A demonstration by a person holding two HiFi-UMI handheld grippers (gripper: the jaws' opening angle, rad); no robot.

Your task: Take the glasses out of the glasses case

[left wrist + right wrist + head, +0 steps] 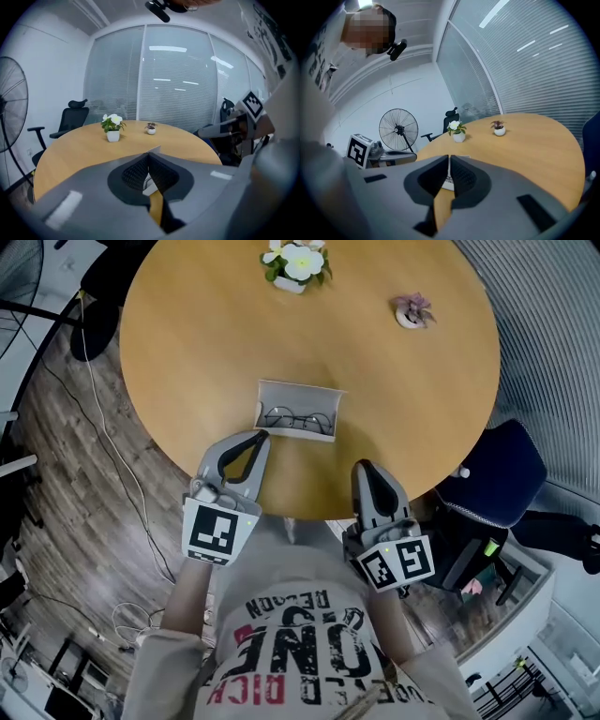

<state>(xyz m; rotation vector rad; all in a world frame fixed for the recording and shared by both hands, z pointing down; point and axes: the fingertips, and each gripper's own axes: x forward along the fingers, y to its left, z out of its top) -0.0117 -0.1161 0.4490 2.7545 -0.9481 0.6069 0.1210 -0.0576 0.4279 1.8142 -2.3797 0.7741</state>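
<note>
An open grey glasses case [298, 410] lies on the round wooden table [187, 343] near its front edge. Dark-rimmed glasses [296, 419] lie inside it. My left gripper [260, 437] is shut, its tips just short of the case's near left corner. My right gripper [363, 469] is also shut, over the table's front edge to the right of the case and apart from it. In the left gripper view the shut jaws hide most of the case [154, 151]. Only a sliver of the case [449, 181] shows behind the jaws in the right gripper view.
A white pot with white flowers [297, 265] and a small pot with a pinkish plant [412, 312] stand at the table's far side. A blue chair [495, 474] is at the right. A standing fan [398, 130] and a black office chair [70, 119] stand beyond the table.
</note>
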